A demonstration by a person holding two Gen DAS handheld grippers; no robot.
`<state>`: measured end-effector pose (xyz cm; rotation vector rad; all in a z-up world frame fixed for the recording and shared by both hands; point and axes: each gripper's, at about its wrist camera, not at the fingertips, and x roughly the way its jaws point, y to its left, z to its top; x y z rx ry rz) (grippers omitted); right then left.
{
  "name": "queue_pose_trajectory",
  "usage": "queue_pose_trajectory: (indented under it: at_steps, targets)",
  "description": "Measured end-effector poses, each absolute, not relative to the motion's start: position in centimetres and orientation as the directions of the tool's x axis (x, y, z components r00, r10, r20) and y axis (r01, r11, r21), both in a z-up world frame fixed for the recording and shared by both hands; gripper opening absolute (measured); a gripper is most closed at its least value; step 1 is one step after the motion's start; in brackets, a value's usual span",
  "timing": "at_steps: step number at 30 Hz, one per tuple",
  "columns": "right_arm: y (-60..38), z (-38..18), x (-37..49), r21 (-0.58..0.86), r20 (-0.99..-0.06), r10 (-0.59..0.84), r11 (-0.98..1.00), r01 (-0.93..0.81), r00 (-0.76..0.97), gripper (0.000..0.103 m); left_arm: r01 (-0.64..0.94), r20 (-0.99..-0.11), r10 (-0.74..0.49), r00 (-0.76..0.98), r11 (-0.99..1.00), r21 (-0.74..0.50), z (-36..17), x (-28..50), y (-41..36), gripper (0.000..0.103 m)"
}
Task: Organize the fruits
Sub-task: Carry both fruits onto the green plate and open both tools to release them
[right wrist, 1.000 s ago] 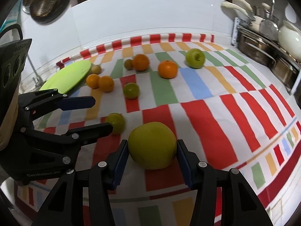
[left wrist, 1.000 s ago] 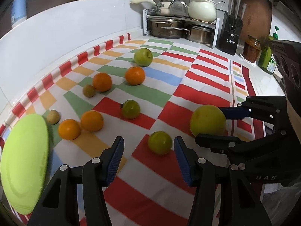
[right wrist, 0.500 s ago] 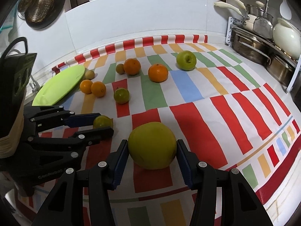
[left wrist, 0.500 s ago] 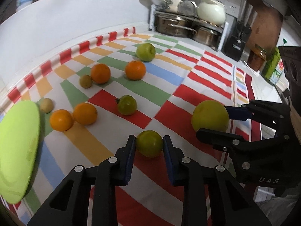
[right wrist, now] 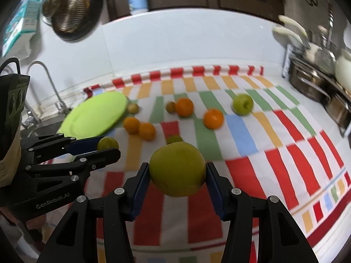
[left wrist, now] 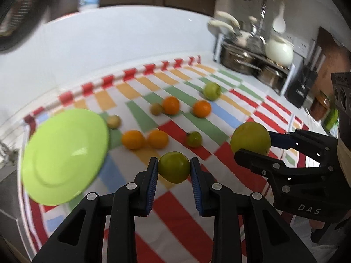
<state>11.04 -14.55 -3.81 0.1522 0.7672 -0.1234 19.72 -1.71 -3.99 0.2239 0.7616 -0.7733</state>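
My left gripper [left wrist: 174,168] is shut on a small green fruit [left wrist: 174,167] and holds it above the striped cloth [left wrist: 219,230]. My right gripper [right wrist: 177,174] is shut on a large yellow-green fruit [right wrist: 177,169], also lifted; it shows in the left wrist view [left wrist: 251,139]. A lime-green plate [left wrist: 65,153] lies at the left, also in the right wrist view [right wrist: 96,115]. Several oranges [left wrist: 133,139], a green apple [left wrist: 211,91] and small fruits lie on the cloth beyond the grippers.
Steel pots and a white kettle [left wrist: 278,52] stand on a rack at the back right. A faucet [right wrist: 43,74] and sink are at the left past the plate. A white wall backs the counter.
Both grippers have lifted their fruits off the cloth and swung left, bringing the plate into fuller view. The left gripper closed on the small green fruit a moment earlier.
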Motion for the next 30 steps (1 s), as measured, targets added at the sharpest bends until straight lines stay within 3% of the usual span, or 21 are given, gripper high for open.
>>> queue_pose_trajectory:
  at_steps: [15, 30]
  targets:
    - [-7.8, 0.6, 15.1, 0.071, -0.602, 0.073, 0.997, -0.037, 0.795, 0.052, 0.544, -0.6, -0.456, 0.657, 0.838, -0.04, 0.5, 21.4, 6.8, 0.03]
    - [-1.5, 0.6, 23.3, 0.059, -0.611, 0.176, 0.982, -0.177, 0.771, 0.052, 0.444, -0.632, -0.348, 0.693, 0.896, -0.006, -0.8, 27.3, 13.1, 0.03]
